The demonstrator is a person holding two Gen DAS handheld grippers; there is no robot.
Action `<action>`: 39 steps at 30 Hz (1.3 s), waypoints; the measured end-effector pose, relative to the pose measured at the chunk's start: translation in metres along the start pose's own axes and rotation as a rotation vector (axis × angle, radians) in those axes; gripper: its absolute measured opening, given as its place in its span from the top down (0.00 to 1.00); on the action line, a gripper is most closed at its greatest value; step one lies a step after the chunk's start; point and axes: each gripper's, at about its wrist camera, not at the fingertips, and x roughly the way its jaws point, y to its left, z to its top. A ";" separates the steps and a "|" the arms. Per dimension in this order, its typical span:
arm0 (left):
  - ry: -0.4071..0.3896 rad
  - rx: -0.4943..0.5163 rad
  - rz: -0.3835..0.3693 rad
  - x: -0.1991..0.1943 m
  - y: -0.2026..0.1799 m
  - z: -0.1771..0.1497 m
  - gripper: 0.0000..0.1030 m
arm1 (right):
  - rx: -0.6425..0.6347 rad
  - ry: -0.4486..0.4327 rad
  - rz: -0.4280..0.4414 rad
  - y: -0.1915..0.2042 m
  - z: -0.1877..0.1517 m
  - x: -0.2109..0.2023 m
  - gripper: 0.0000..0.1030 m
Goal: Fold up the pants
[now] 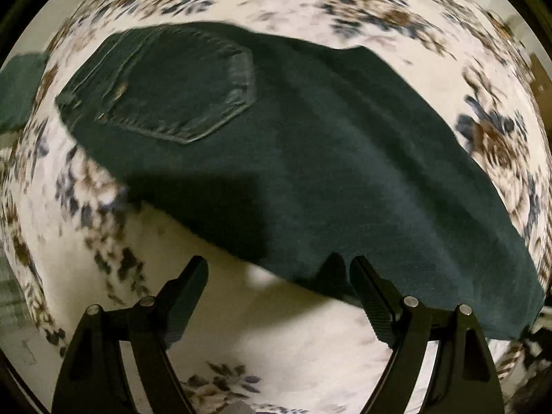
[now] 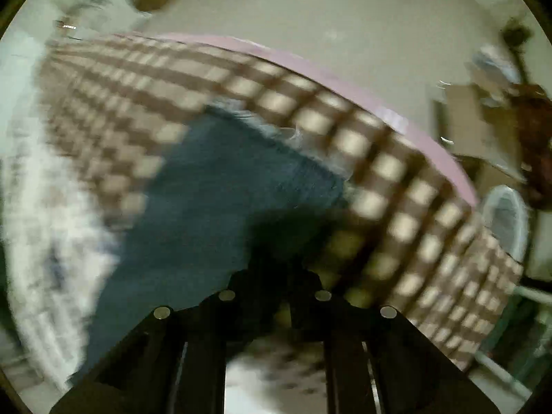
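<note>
Left gripper (image 1: 279, 269) agape above pants (image 1: 310, 145)

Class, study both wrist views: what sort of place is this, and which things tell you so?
Probably a bedroom at home: dark pants lie on a floral bedsheet, with a brown checked blanket at the bed's edge.

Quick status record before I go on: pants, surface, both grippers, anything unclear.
pants: dark jeans lying flat, back pocket facing up
surface: floral sheet; checked blanket under the frayed hem
left gripper: open, at the jeans' near edge, holding nothing
right gripper: fingers close together over the leg; grip lost in shadow and blur
unclear: whether the right gripper holds cloth
</note>
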 end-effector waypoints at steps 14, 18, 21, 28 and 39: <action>-0.168 -0.621 -0.199 0.011 0.194 0.050 0.19 | 0.037 0.123 0.419 0.035 -0.111 0.036 0.20; -0.151 -0.715 -0.336 0.044 0.208 0.066 0.19 | 0.073 0.098 0.508 0.041 -0.117 0.041 0.21; -0.190 -0.698 -0.337 0.041 0.208 0.069 0.41 | 0.065 0.085 0.529 0.046 -0.114 0.042 0.30; -0.291 -0.607 -0.387 0.018 0.208 0.066 0.81 | 0.069 0.068 0.481 0.046 -0.100 0.037 0.87; -0.238 -0.620 -0.412 -0.018 0.226 0.035 0.82 | -0.082 0.051 0.445 0.060 -0.081 0.000 0.91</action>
